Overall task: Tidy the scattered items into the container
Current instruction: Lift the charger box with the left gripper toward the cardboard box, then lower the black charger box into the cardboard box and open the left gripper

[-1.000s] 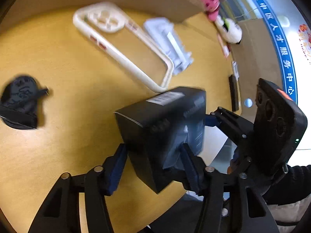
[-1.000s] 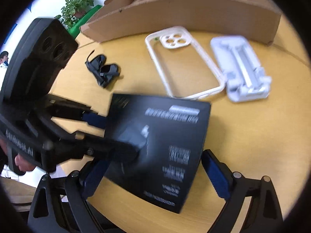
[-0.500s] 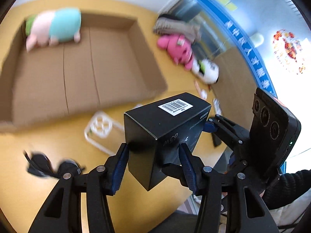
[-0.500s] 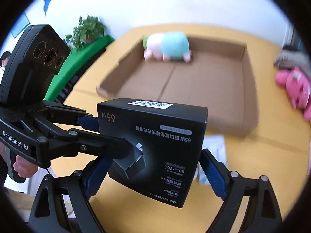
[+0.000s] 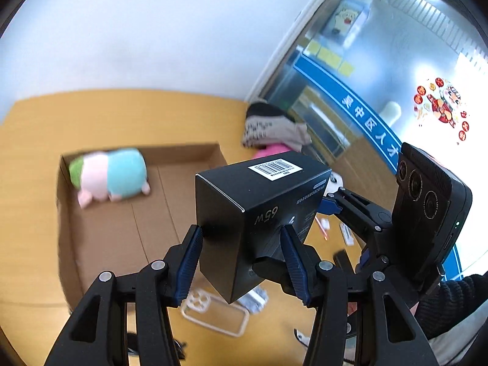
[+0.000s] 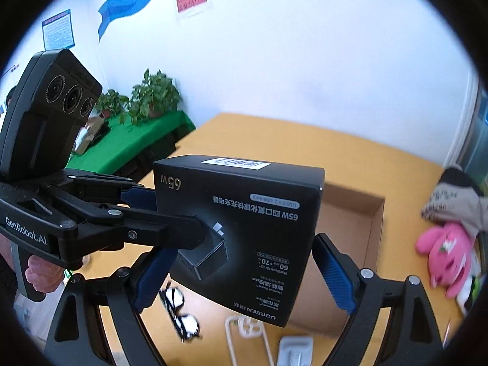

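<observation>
Black charger box [image 5: 259, 213] is hanging in the air above the desk [image 5: 122, 116], over the near right part of the open cardboard tray [image 5: 65, 231], where a pastel plush [image 5: 108, 175] is lying in the far left corner. Left gripper [image 5: 241, 256] is pinching the box's narrow end between its blue pads, while the right gripper [image 6: 244, 274] is bracketing the box's wide face, left pad looking against it, right pad showing a slight gap. Phone case [image 5: 213, 311] is lying near the desk's front edge.

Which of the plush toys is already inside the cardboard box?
The pink-and-blue plush toy, lying in the cardboard box's far corner. The bright pink plush toy lies outside, on the table beside the box.
</observation>
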`<state>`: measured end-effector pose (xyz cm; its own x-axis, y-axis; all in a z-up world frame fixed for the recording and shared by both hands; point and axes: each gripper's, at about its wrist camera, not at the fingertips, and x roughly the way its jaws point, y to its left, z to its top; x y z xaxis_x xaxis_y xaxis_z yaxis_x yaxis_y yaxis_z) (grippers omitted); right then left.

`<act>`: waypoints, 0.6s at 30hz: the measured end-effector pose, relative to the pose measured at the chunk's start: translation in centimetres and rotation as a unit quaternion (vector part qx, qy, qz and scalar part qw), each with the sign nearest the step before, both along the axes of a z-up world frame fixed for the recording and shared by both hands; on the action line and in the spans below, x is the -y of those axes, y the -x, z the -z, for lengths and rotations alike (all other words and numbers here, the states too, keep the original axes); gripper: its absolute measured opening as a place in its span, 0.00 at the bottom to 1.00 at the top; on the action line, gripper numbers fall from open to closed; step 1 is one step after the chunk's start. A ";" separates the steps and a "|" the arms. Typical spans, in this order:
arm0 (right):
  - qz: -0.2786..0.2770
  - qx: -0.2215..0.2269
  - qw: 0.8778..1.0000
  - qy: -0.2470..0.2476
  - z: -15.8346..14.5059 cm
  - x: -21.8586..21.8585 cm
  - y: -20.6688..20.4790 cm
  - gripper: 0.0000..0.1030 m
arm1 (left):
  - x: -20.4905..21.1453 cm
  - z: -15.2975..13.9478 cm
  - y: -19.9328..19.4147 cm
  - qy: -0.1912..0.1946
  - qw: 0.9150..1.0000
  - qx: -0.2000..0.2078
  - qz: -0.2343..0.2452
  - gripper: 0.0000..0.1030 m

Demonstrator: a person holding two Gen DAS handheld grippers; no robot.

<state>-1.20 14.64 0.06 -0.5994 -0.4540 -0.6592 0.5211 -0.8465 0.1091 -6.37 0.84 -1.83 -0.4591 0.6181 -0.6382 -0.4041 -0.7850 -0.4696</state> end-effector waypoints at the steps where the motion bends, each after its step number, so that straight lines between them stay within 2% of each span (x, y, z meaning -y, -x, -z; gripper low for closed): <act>1: -0.002 -0.004 1.000 0.001 -0.4 0.0 0.3 0.87 | 0.2 -0.5 0.5 0.002 1.000 -0.004 -0.002 0.55; 10: -0.010 -0.028 1.000 -0.002 -2.8 0.6 4.8 0.87 | 0.8 -3.1 4.6 0.015 0.999 -0.030 -0.002 0.55; 18: 0.001 -0.027 1.000 -0.008 -2.5 -0.2 8.6 0.87 | 0.0 -2.5 8.5 0.016 1.000 -0.024 0.009 0.55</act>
<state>-9.83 14.80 2.52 -0.6346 -0.4424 -0.6337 0.5245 -0.8488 0.0674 -14.85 0.86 0.67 -0.4780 0.6062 -0.6356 -0.4397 -0.7916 -0.4243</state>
